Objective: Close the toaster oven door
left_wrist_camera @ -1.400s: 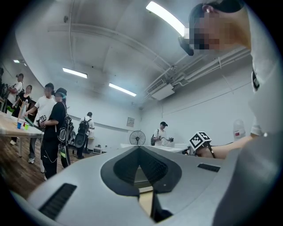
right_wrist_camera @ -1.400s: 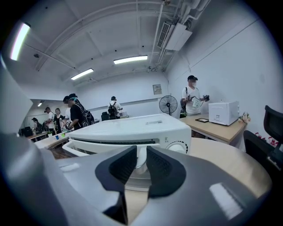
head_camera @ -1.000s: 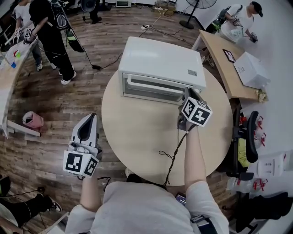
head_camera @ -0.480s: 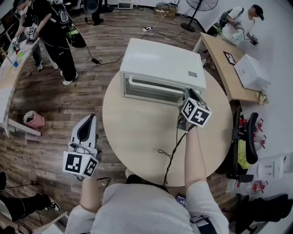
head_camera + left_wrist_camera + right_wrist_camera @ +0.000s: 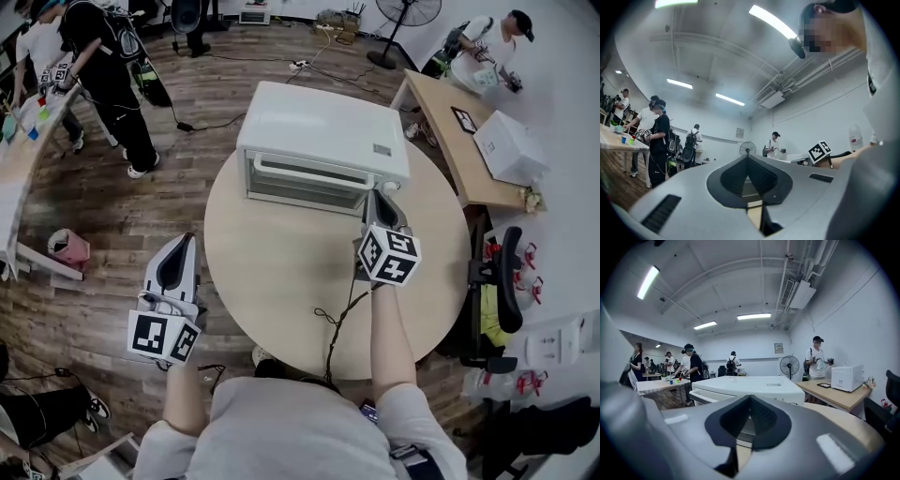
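Observation:
The white toaster oven (image 5: 319, 141) stands at the far side of the round wooden table (image 5: 281, 272), its glass door (image 5: 305, 184) upright against the front with the handle bar along its top. My right gripper (image 5: 373, 197) sits at the oven's front right corner; its jaws have just been closing and are now shut with nothing between them. In the right gripper view the oven (image 5: 754, 383) fills the middle behind the shut right gripper (image 5: 750, 397). My left gripper (image 5: 184, 242) hangs off the table's left edge, shut and empty, and the left gripper view shows the left gripper (image 5: 748, 157) pointing level across the room.
A thin black cable (image 5: 337, 323) trails over the table's near part. A long desk (image 5: 459, 141) with a white box (image 5: 511, 145) stands at the right, with a black chair (image 5: 502, 291) beside it. People (image 5: 103, 66) stand at the far left.
My right gripper has drawn back a little from the oven front toward me, and its jaws have come together. The left gripper has hardly moved.

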Demonstrator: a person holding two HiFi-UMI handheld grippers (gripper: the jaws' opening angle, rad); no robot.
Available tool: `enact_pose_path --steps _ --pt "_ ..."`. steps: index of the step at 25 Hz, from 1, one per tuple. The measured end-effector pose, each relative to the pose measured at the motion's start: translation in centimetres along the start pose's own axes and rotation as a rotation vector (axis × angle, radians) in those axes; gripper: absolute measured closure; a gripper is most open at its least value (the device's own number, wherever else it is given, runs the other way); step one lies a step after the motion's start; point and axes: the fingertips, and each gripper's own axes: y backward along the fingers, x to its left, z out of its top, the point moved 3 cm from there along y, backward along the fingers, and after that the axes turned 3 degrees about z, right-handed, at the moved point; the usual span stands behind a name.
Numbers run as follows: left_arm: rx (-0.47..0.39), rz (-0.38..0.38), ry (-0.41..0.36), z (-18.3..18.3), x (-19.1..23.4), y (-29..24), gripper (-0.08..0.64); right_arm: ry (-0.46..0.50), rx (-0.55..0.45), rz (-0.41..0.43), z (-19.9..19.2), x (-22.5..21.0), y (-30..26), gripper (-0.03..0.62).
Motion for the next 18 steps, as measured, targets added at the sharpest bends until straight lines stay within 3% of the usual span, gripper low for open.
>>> enact_pose_path --steps 6,18 --pt "-0.026 -0.01 -0.003 0.7 -2.5 0.5 0.554 0.008 -0.056 0.069 0.9 1.5 4.3 0.581" --pt "-0.06 -0.028 -0.015 2.4 -7.6 2.8 0.554 0.051 -0.128 0.114 2.7 2.4 12.5 0.581"
